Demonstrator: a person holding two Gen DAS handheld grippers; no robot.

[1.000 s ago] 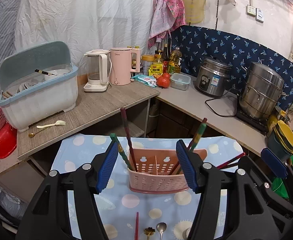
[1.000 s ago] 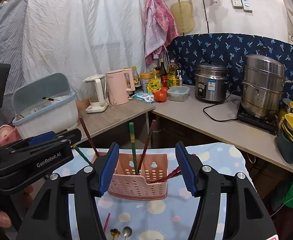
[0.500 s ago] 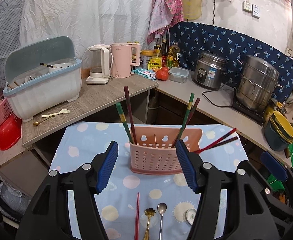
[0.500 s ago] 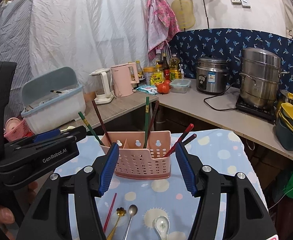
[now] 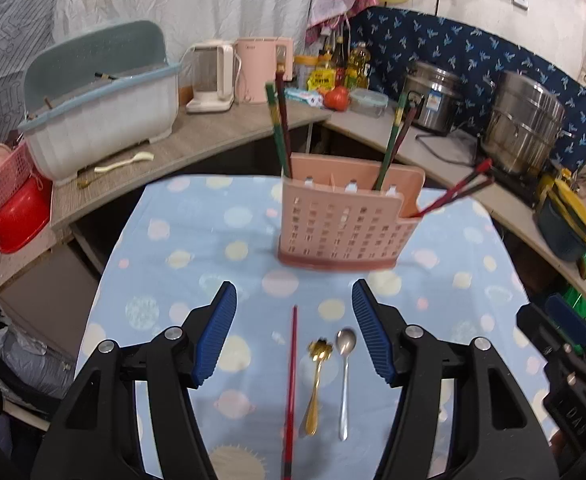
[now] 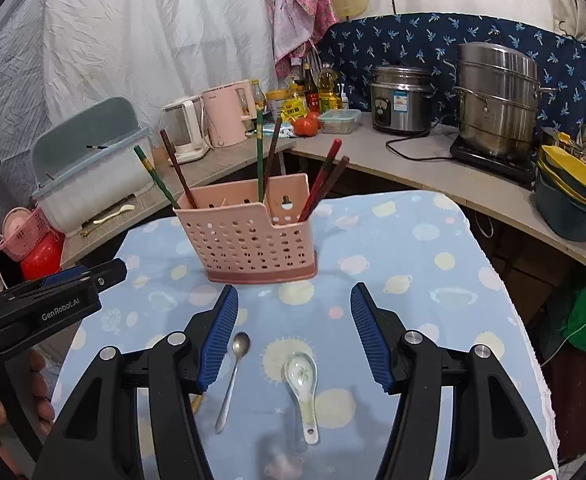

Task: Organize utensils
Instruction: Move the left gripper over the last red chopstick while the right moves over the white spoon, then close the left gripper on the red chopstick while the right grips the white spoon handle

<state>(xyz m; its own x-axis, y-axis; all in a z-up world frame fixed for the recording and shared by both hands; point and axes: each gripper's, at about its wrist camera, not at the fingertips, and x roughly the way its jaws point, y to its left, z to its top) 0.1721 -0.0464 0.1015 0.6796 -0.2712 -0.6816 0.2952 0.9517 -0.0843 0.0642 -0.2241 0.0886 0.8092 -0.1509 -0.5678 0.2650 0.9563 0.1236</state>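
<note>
Spoons point(image 5: 345, 376) and a red chopstick point(image 5: 291, 392) lie loose on the tabletop point(image 5: 197, 240); both claws, left point(image 5: 294, 334) and right point(image 6: 294, 334), hang apart, gripping nothing.

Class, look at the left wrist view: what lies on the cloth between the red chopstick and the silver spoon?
A gold spoon lies between the red chopstick and the silver spoon, parallel to both, in the left wrist view.

A home kitchen: rice cooker point(image 6: 400, 104), kettle point(image 6: 229, 114) and oil bottles point(image 6: 327, 88) on counters.
</note>
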